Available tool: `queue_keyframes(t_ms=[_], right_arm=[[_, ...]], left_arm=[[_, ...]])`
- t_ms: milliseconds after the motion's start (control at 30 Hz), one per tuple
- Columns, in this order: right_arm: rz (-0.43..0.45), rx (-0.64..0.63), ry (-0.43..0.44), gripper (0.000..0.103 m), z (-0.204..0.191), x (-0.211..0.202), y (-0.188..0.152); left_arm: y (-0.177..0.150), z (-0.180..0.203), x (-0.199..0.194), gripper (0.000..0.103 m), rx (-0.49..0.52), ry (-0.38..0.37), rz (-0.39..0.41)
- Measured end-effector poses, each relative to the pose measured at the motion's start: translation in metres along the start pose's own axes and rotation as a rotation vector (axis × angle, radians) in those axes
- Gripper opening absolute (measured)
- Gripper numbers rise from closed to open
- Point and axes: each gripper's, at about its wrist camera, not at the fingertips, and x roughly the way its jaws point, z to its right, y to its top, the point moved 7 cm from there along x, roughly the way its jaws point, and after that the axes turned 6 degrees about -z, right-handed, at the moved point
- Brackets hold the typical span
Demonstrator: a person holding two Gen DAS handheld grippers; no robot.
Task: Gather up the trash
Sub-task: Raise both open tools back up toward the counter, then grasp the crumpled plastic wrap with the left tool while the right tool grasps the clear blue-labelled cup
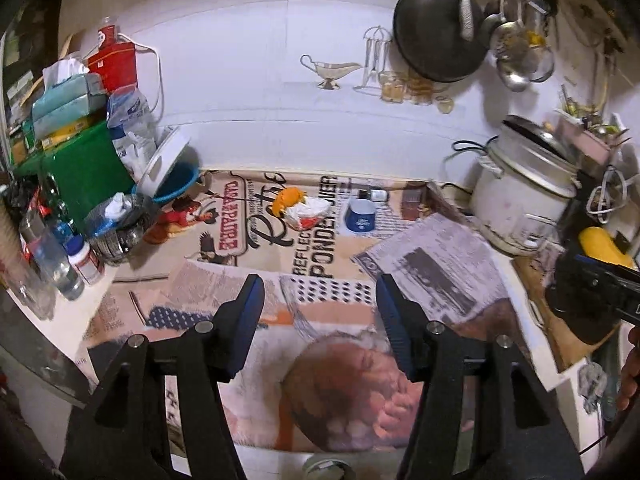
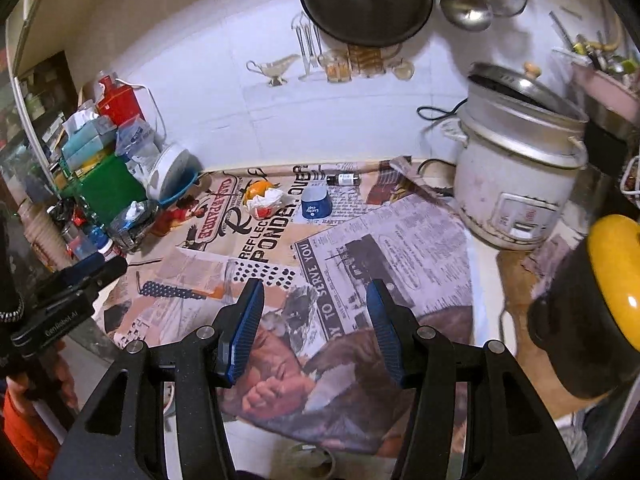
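Newspaper sheets (image 2: 384,248) cover the kitchen counter under us, and nearest to us both tools hang over the printed pages with nothing between their fingers: our left gripper (image 1: 318,320) has its blue pads spread wide, and our right gripper (image 2: 314,324) is spread just as wide, neither touching anything. Ahead of both, toward the far side of the counter, lies what we take to be the trash: a crumpled white wrapper (image 1: 308,212) with an orange peel (image 1: 290,197) touching its far left edge. From the left tool the clump sits almost straight ahead, barely left of centre; from the right tool it lies ahead and to the left, so we judge the left one better lined up. The wad has no clear long axis, so either approach angle should do. Just right of it stands a small blue tub (image 1: 361,219), and behind that a little dark bottle (image 1: 375,193) lies on its side near the wall. Far right sits a white rice cooker (image 2: 516,184); far left, a pile of boxes and tissues.
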Motion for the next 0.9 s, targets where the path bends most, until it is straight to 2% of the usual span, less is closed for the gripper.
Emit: queue_keyframes(t_ms=[200, 333, 400, 467, 633, 900], right_arm=[[-0.052, 0.015, 0.015, 0.051, -0.001, 0.047, 0.024], [-0.074, 0.050, 0.005, 0.056, -0.008, 0.086, 0.043], [-0.083, 0.083, -0.010, 0.068, -0.014, 0.111, 0.056], [-0.091, 0.112, -0.026, 0.072, -0.016, 0.135, 0.069], [-0.146, 0.123, -0.050, 0.073, -0.015, 0.208, 0.099], [-0.192, 0.119, -0.105, 0.073, -0.005, 0.308, 0.129]], left_arm=[[0.031, -0.020, 0.031, 0.063, -0.007, 0.004, 0.001], [0.052, -0.045, 0.069, 0.063, 0.005, -0.042, -0.021], [0.063, -0.059, 0.092, 0.063, 0.020, -0.059, -0.041], [0.073, -0.072, 0.113, 0.063, 0.025, -0.072, -0.059], [0.090, -0.101, 0.173, 0.063, 0.018, -0.099, -0.096], [0.091, -0.106, 0.264, 0.063, 0.020, -0.198, -0.183]])
